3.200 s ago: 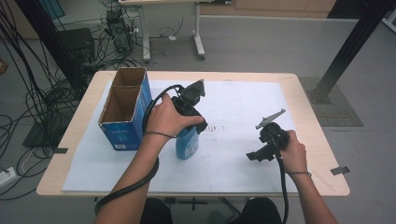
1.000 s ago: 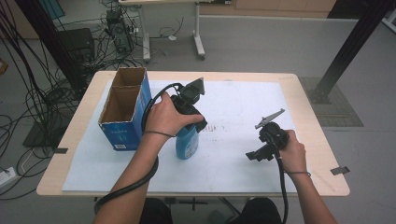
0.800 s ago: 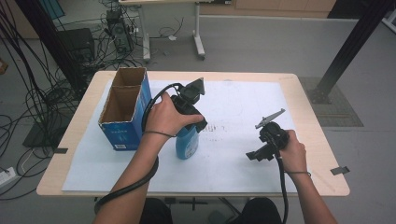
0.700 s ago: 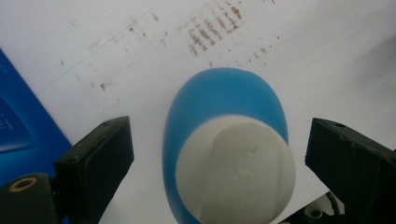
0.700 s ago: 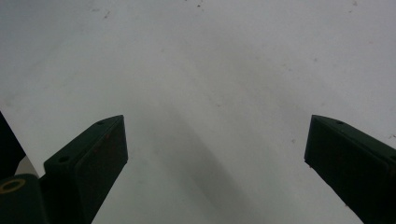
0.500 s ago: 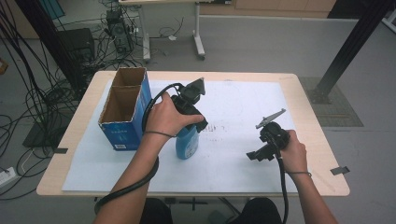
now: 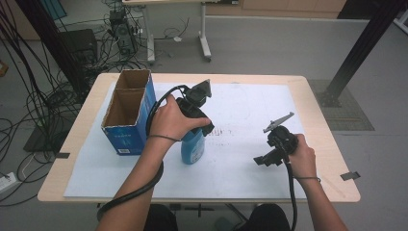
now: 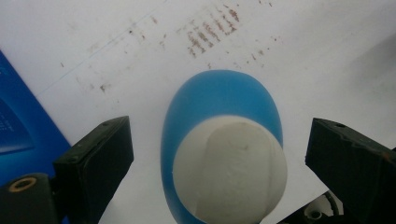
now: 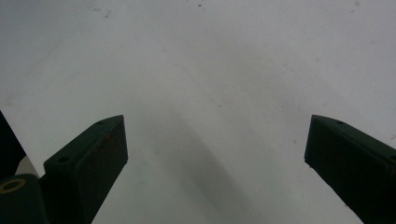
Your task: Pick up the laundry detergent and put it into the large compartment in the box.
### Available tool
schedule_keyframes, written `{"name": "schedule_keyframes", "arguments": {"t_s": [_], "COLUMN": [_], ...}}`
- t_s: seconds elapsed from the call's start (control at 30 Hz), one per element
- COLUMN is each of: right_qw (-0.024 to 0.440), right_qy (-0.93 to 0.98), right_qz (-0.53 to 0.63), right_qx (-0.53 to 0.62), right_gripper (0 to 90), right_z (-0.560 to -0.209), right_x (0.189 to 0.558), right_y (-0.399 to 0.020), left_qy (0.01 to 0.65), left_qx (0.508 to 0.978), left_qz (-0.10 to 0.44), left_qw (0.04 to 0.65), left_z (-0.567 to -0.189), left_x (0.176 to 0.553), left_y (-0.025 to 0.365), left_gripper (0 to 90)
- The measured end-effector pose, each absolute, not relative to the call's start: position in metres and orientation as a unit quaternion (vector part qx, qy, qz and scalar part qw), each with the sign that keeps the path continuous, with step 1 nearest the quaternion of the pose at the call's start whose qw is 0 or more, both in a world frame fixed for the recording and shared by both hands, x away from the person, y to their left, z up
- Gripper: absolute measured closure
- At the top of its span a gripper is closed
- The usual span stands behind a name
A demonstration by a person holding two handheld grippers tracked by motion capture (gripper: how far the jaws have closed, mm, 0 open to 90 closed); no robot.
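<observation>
Left claw [image 8: 217, 149] hangs over the blue bottle [image 7: 192, 149], jaws wide apart, one on each side of the white cap [image 8: 229, 172]. No jaw touches the cap yet; there's a gap on both sides. So it's open, not holding anything.

Right claw [image 9: 215, 154] is wide open too, w/ nothing between its jaws. It sits low over the paper, well apart from the bottle, on the right side of the table.

What changed? Pretty much nothing. Vs. the pics from a few secs ago, both hands, both claws and the bottle sit in the same spots. The left claw has stopped above the bottle and waits.

Big to small:
- Table [image 7: 77, 144]: wood, w/ a big white paper sheet [image 7: 250, 110] on top.
- Box [image 7: 126, 130]: blue cardboard, open top, two empty slots, stands at the left. Bottle is just beside it, on its right.
- Bottle: stands up straight on the paper, near the middle-left.
- Cap: on top of the bottle, right under the left claw.
- Brown marks [image 8: 205, 35]: little smudges on the paper past the bottle.

I think the grab hasn't started. Next the left jaws prob. need to close on the cap or neck, then lift. Box slots are close by, so that's likely where the bottle goes, but I can't be sure.
</observation>
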State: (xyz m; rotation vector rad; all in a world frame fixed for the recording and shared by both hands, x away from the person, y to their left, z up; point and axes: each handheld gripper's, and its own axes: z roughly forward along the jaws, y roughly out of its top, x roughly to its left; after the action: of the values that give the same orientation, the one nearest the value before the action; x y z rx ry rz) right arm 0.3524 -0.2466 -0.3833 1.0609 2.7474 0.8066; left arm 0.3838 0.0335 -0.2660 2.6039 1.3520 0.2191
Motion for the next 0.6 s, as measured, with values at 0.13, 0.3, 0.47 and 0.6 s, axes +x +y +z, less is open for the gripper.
{"name": "schedule_keyframes", "arguments": {"t_s": [0.13,0.3,0.47,0.6], "right_qw": [0.044,0.043,0.044,0.043], "right_qy": [0.9,0.9,0.9,0.9], "right_qz": [0.263,0.262,0.261,0.263], "right_qx": [0.346,0.347,0.346,0.346], "right_gripper": [5.7,5.7,5.7,5.7], "right_z": [-0.3832,-0.3837,-0.3835,-0.3837], "right_x": [0.3523,0.3521,0.3519,0.3516], "right_y": [-0.2454,-0.2447,-0.2443,-0.2446], "left_qy": [0.456,0.457,0.457,0.457], "left_qx": [0.881,0.881,0.881,0.881], "left_qz": [0.075,0.075,0.075,0.075], "left_qw": [0.102,0.101,0.101,0.099], "left_z": [-0.265,-0.2645,-0.2648,-0.2671], "left_x": [0.3836,0.3834,0.3834,0.3841], "left_y": [0.0336,0.0333,0.0329,0.0324], "left_gripper": [8.0,8.1,8.1,8.1]}}
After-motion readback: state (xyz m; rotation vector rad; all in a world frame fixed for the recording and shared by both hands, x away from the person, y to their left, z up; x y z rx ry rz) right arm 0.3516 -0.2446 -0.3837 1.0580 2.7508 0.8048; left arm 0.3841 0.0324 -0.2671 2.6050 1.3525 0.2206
